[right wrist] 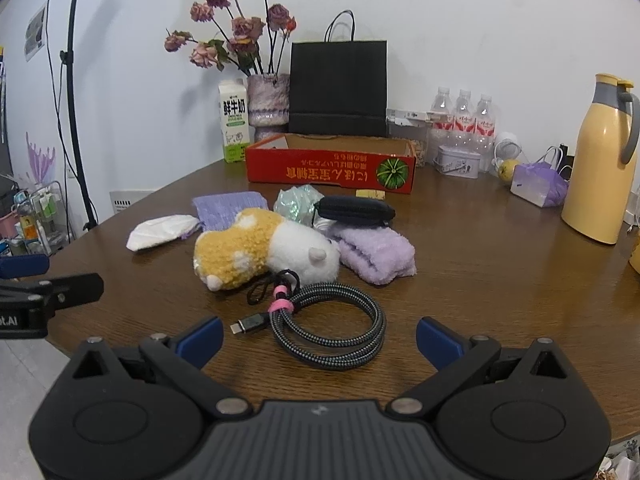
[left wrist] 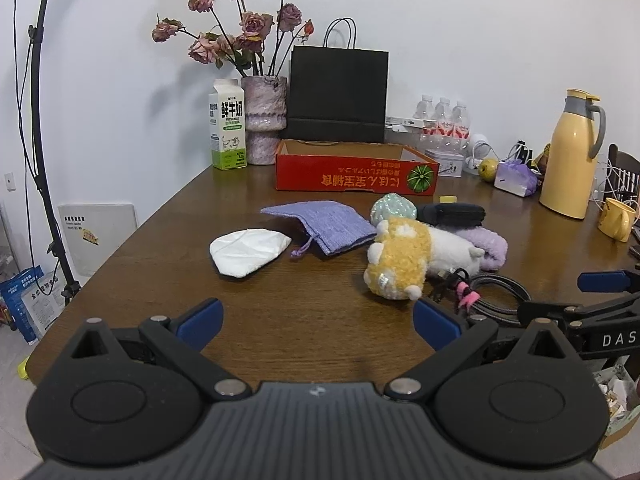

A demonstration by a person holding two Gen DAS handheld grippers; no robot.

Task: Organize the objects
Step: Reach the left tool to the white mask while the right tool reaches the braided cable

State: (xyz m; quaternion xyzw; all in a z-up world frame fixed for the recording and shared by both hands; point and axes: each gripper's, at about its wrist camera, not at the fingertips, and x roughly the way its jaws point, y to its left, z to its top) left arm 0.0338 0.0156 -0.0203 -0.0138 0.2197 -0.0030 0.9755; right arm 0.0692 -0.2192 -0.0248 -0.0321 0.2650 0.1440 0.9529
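Left gripper (left wrist: 316,322): jaws spread wide, holding nothing; it hovers over bare wood at the near edge of the surface (left wrist: 160,240).
Right gripper (right wrist: 318,338): jaws spread wide, holding nothing; the coiled cable (right wrist: 332,330) lies on the surface between and just ahead of its blue pads (right wrist: 200,340).
Coiled cable: braided, bound with a pink tie, connector end pointing toward the left pad; a loop touches the plush toy (right wrist: 264,250).
Plush toy: yellow and white, lying on its side at the centre of the cluster.
Purple fuzzy sock (right wrist: 376,254): just to the right of the plush toy, touching it.
Black pouch (right wrist: 354,210): behind the sock, resting against it.
Iridescent wrapped item (right wrist: 296,200): behind the plush toy, beside the black pouch.
Purple knit bag (left wrist: 324,224): flat on the surface, left of the plush toy, drawstring trailing toward the near edge.
White mask (left wrist: 248,252): left of the knit bag, near it.
Red cardboard box (right wrist: 332,170): open-topped, behind the cluster; contents not discernible.
Rear row: milk carton (right wrist: 234,122), vase of dried roses (right wrist: 268,100), black paper bag (right wrist: 338,88).
Right side: yellow thermos jug (right wrist: 600,160), upright, well apart from the cluster.
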